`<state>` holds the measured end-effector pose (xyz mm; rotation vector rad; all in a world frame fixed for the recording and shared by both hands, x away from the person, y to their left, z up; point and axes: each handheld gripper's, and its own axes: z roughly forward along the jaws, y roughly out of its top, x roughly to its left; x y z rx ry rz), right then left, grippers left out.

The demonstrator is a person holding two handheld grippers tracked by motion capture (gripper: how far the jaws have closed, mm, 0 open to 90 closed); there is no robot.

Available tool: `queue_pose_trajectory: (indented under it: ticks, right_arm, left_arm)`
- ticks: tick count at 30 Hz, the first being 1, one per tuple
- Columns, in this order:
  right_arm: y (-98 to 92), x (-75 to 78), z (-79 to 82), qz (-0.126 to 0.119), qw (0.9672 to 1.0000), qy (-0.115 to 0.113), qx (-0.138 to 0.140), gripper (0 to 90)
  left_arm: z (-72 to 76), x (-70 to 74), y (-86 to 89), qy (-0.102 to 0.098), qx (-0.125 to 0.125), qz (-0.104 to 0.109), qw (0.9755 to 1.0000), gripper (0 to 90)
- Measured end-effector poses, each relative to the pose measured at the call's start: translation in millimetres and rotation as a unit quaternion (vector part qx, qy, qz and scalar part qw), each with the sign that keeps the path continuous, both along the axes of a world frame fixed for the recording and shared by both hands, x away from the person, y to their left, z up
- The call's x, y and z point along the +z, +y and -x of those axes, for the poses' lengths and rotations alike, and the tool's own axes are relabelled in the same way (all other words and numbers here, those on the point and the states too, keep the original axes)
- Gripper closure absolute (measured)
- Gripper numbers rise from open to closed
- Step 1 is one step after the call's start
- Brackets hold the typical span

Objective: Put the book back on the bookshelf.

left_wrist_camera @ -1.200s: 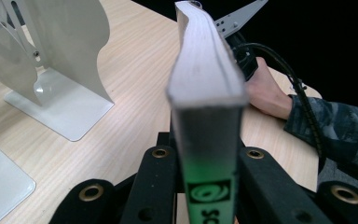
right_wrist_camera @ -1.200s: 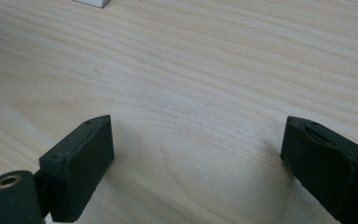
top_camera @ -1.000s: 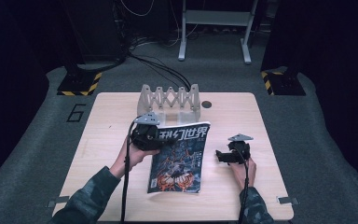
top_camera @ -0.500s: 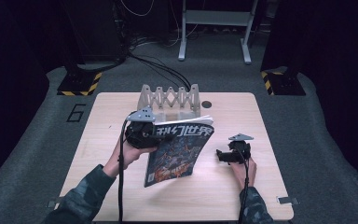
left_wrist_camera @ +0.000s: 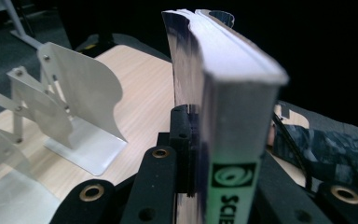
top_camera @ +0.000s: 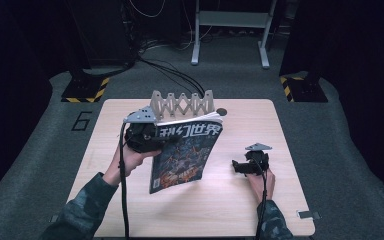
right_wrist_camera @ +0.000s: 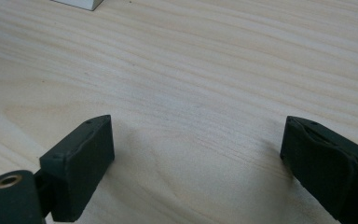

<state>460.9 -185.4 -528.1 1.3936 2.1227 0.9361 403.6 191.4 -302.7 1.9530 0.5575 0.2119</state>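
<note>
1. Magazine (top_camera: 185, 155) sits at the centre of the high view, lifted at its spine edge and tilted, its lower corner close to the table (top_camera: 280, 210) or just touching it; which of the two I cannot tell.
2. Left gripper (top_camera: 152, 137) is clamped on the magazine near the spine; in the left gripper view the black jaws press both sides of the thick block of pages (left_wrist_camera: 223, 93), spine end toward the camera.
3. Rack (top_camera: 182, 104), a metal zigzag stand with several slots, stands just behind the magazine at the upper middle of the frame; its plates (left_wrist_camera: 81, 88) fill the left of the left gripper view.
4. Right gripper (top_camera: 241, 167) rests on the table at the right of the frame, well apart from the magazine, its jaws spread wide over bare wood with nothing between them.
5. Risks, as I judge them:
   - The grip is at one edge only, so the heavy free pages may sag or fan open and catch on a rack plate.
   - The glossy cover could slide out of the jaws if the magazine swings.
   - A bump against the light rack could push it back or tip it, since the right gripper is not steadying it.
</note>
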Motion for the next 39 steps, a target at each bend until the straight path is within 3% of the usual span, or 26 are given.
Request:
queue_pose_trajectory:
  ticks: [10,26,34,39]
  right_arm:
    - [0.5,-0.5,-0.3,-0.004,1.0,-0.004,-0.005,9.0]
    - [0.0,-0.2,-0.2,-0.004,1.0,-0.002,-0.002,9.1]
    - [0.1,0.1,-0.1,-0.002,1.0,0.0,-0.002,9.2]
    - [0.1,-0.2,0.0,-0.004,1.0,-0.002,-0.004,9.3]
  left_arm:
    - [-7.9,6.1,19.7,-0.008,0.037,-0.002,0.9993,82.4]
    - [-21.1,8.4,43.7,-0.01,0.094,0.003,0.9956,82.4]
    - [-28.2,11.2,52.6,-0.023,0.126,-0.002,0.9917,82.4]
    - [-33.0,14.8,62.8,-0.032,0.153,-0.001,0.9877,82.4]
